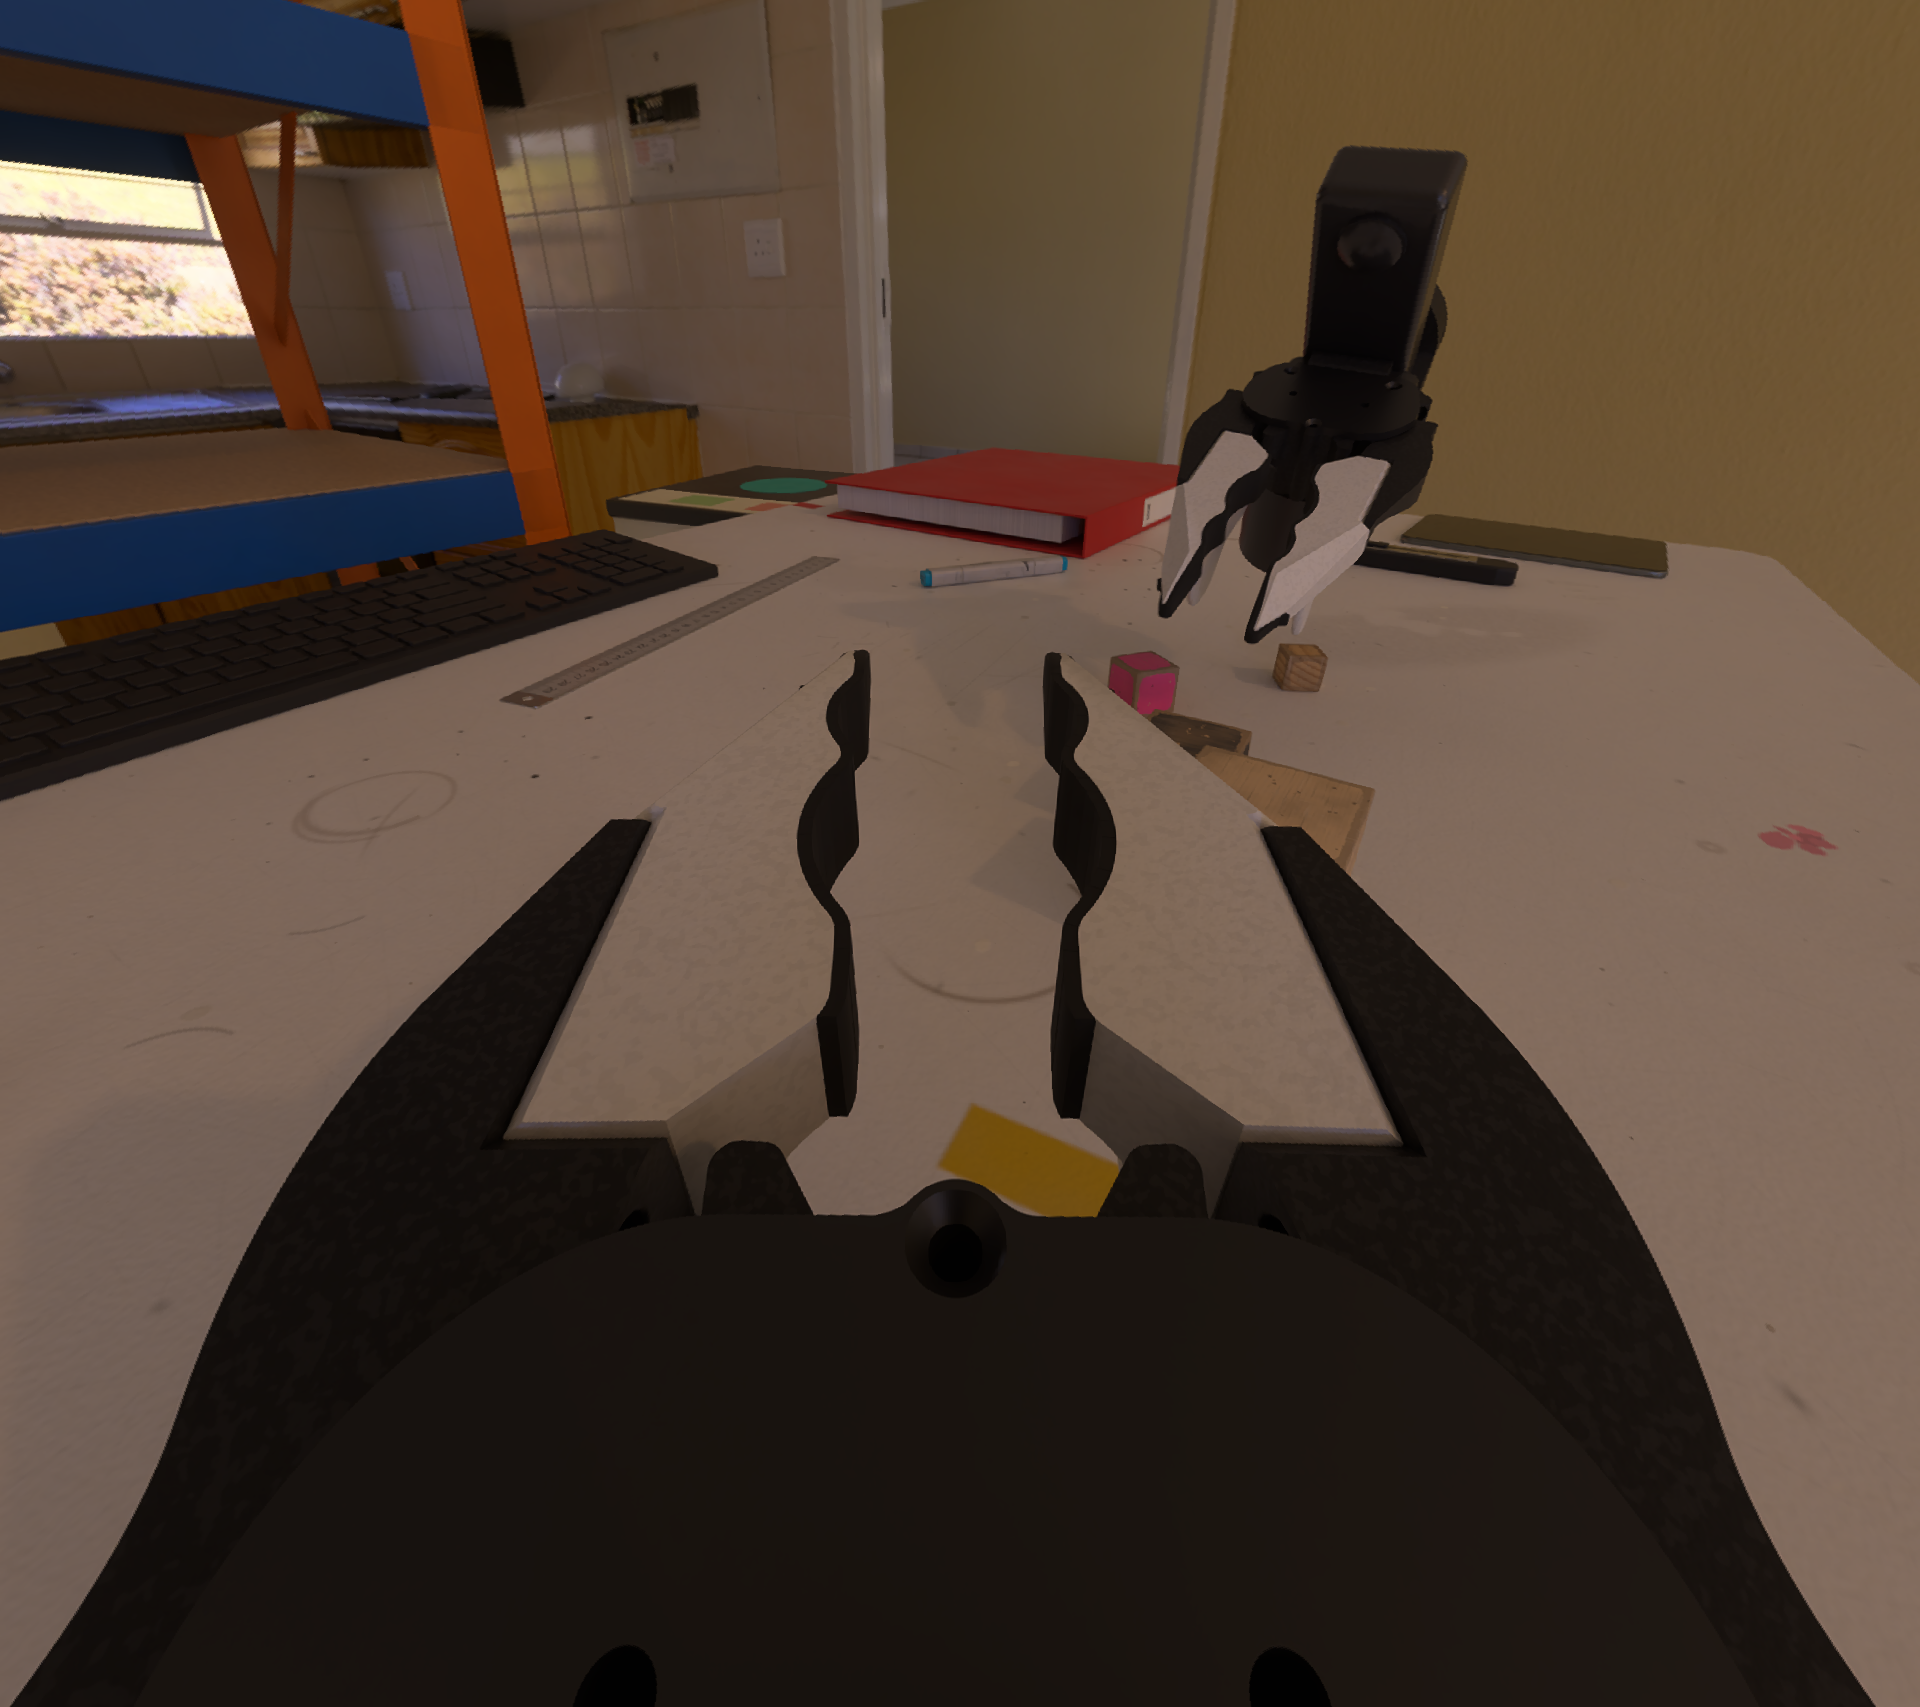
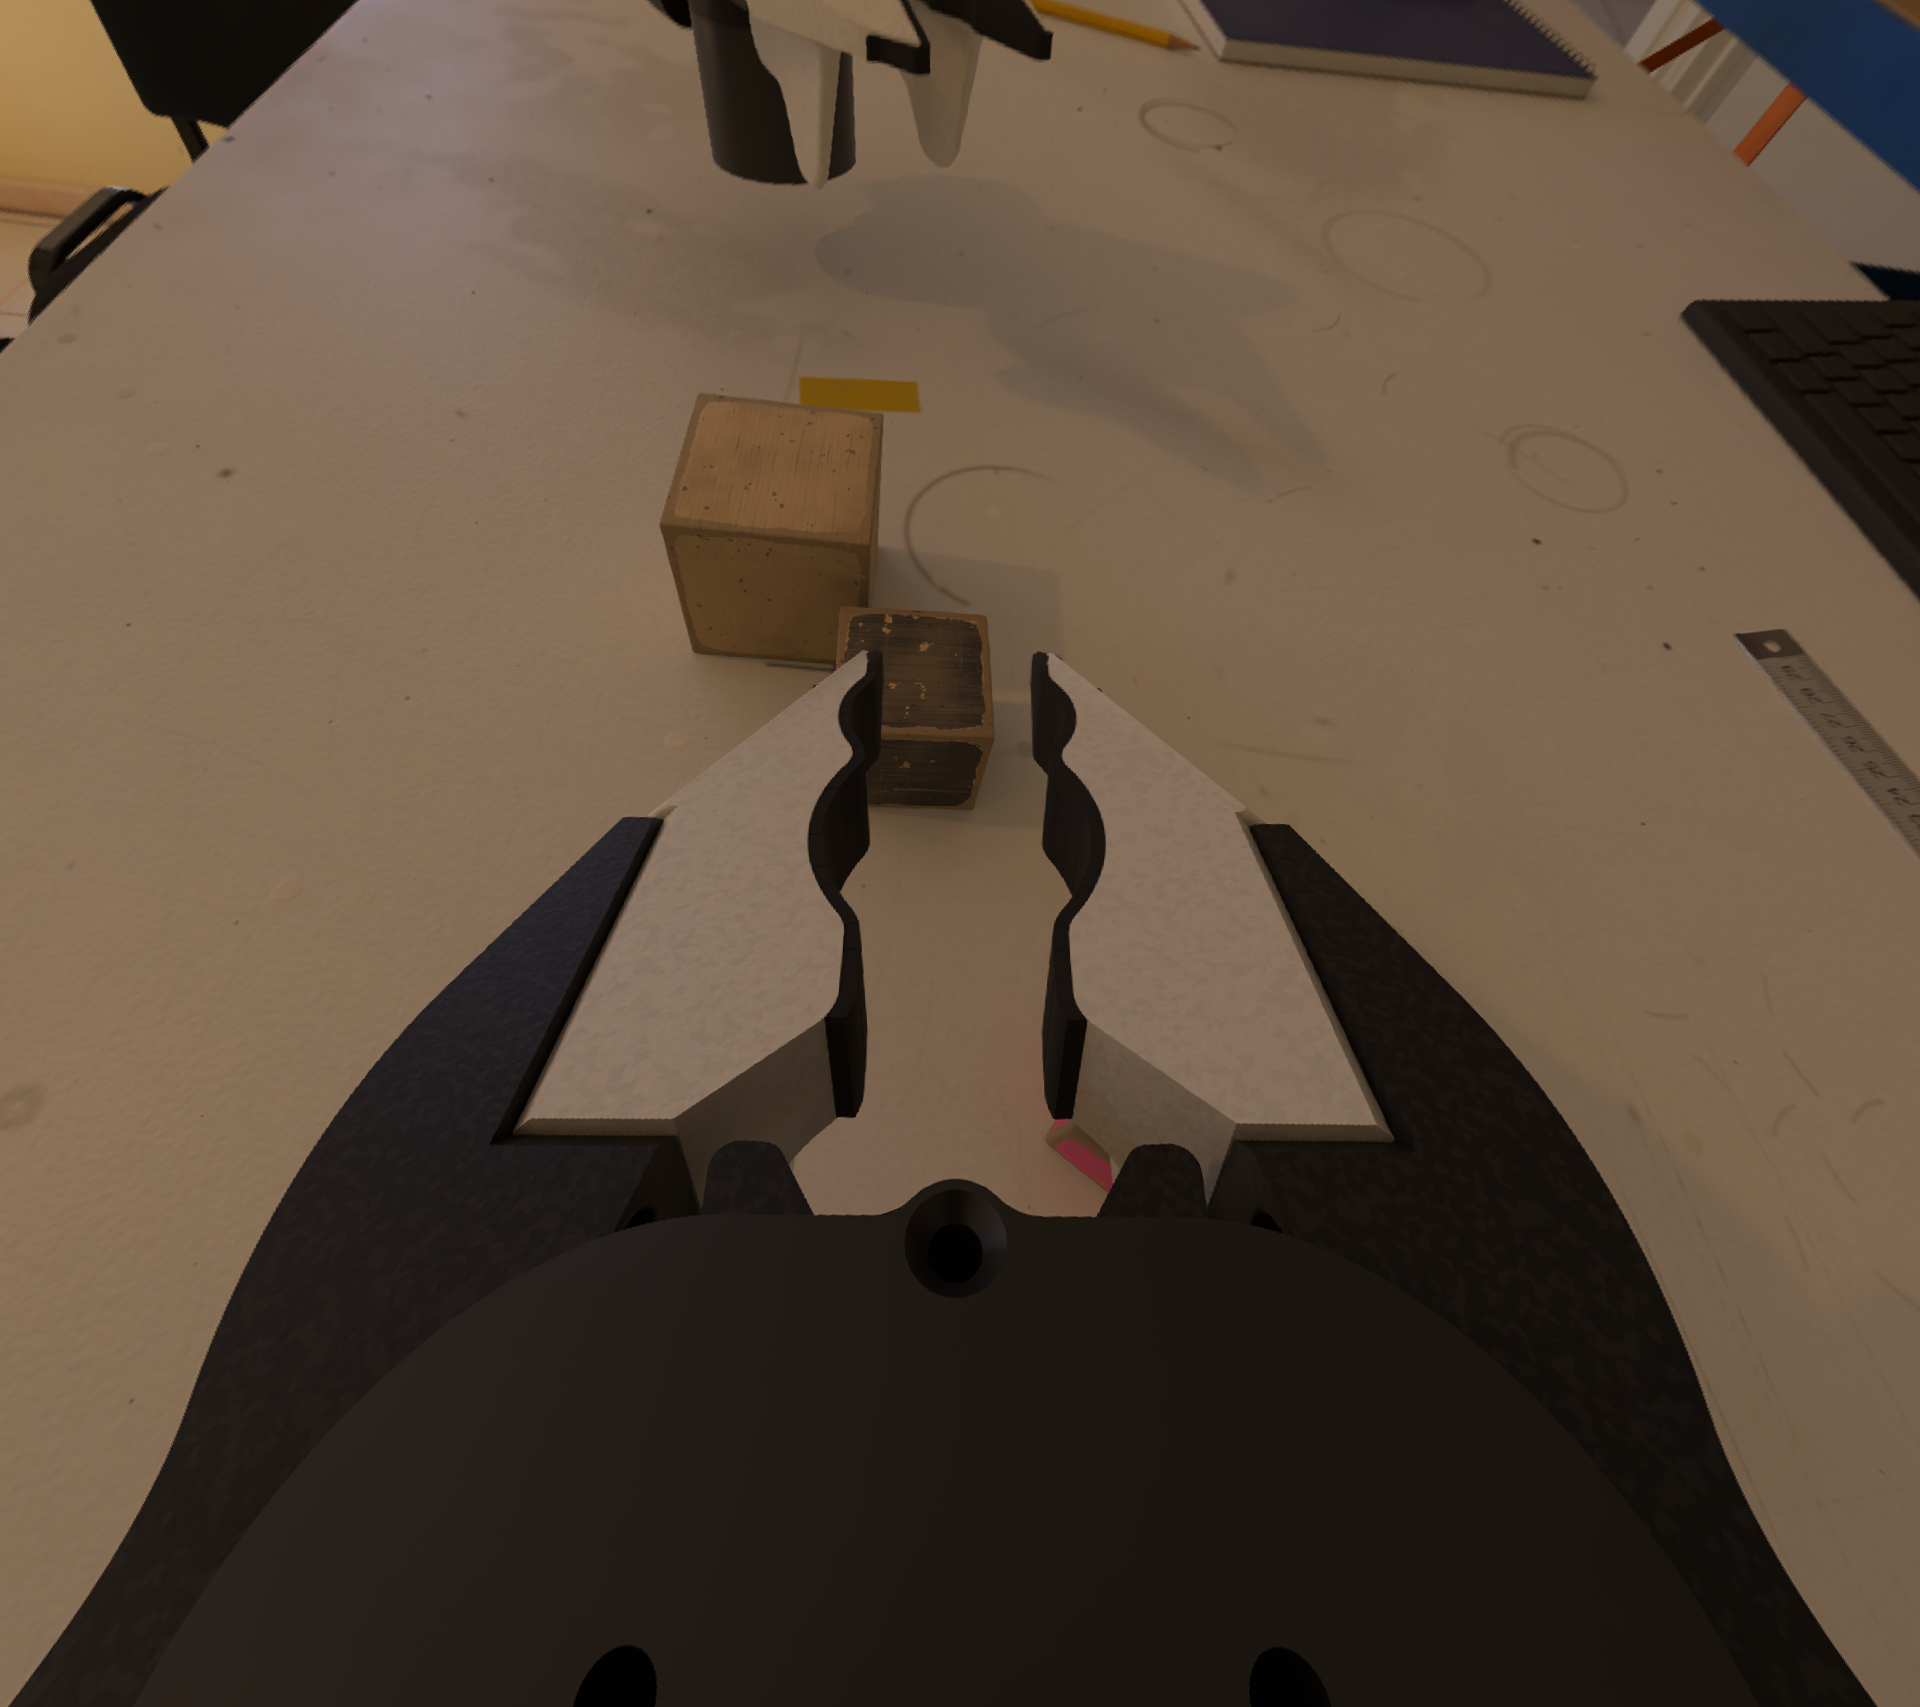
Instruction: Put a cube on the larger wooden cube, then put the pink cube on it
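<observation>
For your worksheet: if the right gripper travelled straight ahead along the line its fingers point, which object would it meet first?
Most likely the dark wooden cube, which sits just past the open right gripper, in line with the gap but nearer one fingertip. The larger wooden cube lies beyond, off to one side. Depth is uncertain.

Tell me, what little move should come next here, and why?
Probably the right gripper should ease forward and down around the dark wooden cube. Its jaws are open and empty, that cube sits just ahead beside the larger wooden cube, whose top is bare.
</observation>
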Robot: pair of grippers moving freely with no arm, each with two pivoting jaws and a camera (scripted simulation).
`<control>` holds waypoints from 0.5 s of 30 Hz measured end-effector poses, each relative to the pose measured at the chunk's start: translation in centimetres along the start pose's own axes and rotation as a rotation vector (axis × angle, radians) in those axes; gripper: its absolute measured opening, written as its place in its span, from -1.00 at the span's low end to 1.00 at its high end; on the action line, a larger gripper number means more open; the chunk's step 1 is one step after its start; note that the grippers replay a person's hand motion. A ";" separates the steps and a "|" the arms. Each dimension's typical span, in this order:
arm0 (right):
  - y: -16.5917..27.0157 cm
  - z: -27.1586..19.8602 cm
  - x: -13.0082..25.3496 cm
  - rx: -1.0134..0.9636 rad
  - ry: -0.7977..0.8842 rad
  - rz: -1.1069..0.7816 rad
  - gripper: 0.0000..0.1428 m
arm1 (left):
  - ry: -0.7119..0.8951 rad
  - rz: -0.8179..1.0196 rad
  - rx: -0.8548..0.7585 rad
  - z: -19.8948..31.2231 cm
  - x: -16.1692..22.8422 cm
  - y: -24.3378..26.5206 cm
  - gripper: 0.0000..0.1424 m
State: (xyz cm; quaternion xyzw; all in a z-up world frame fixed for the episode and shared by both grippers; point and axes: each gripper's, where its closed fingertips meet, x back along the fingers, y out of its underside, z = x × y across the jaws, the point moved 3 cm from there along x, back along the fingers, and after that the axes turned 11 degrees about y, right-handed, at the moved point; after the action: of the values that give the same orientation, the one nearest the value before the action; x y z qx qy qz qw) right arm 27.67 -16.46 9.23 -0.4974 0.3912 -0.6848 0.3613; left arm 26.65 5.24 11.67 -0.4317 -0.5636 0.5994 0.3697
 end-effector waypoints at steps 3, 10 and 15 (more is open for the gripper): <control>0.3 -0.3 -0.6 0.006 -0.008 -0.019 -0.55 | 0.011 -0.017 -0.005 0.2 -0.1 0.1 -0.57; 1.4 -1.0 -1.5 0.041 -0.026 -0.127 -0.48 | 0.055 -0.041 -0.029 0.9 -0.4 0.3 -0.93; 2.6 -1.6 -2.7 0.059 -0.029 -0.239 -0.15 | 0.060 -0.052 -0.027 0.9 -0.5 0.4 -1.00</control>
State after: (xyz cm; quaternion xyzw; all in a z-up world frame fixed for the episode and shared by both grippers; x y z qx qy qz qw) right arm 27.08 -14.95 5.54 -0.5393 0.3036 -0.7270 0.2973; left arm 25.96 4.44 11.30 -0.4398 -0.5713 0.5687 0.3960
